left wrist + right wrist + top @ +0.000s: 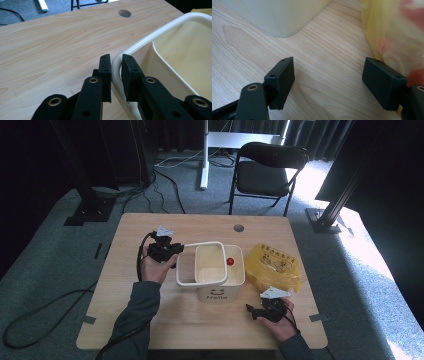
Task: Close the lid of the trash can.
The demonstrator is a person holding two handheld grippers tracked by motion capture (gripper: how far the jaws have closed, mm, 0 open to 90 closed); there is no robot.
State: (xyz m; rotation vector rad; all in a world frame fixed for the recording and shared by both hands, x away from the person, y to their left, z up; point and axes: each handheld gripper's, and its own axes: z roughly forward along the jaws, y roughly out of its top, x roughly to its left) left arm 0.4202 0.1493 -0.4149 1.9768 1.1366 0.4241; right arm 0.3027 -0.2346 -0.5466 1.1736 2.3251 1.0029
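We see a cream bin point(220, 285) standing mid-surface, open at the top, with a smiley and a word printed on its near wall. Inside, the walls are bare as far as we can see; a small red knob point(230, 261) sits at the right part of its rim. A cream frame point(187, 265) of rounded tube lies tilted over the bin's left side and juts out to the left. Our left gripper point(115, 75) has its fingers narrow and clamped on the left corner of that frame. Right of the bin, touching or just beside it, lies a crumpled yellow bag point(274, 266) with red print.

The left gripper view shows the tube pinched between the pads and the bin's pale inner wall beyond it, plus a round hole point(124, 13) in the far surface point(150, 320). The right gripper view shows the bin's rounded near corner and the bag close at the right finger. Our right gripper point(328, 85) rests near the surface's near right edge, fingers wide with nothing between them.

Bare wood lies left of the frame and along the near edge. A black chair point(267, 170) stands beyond the far edge.
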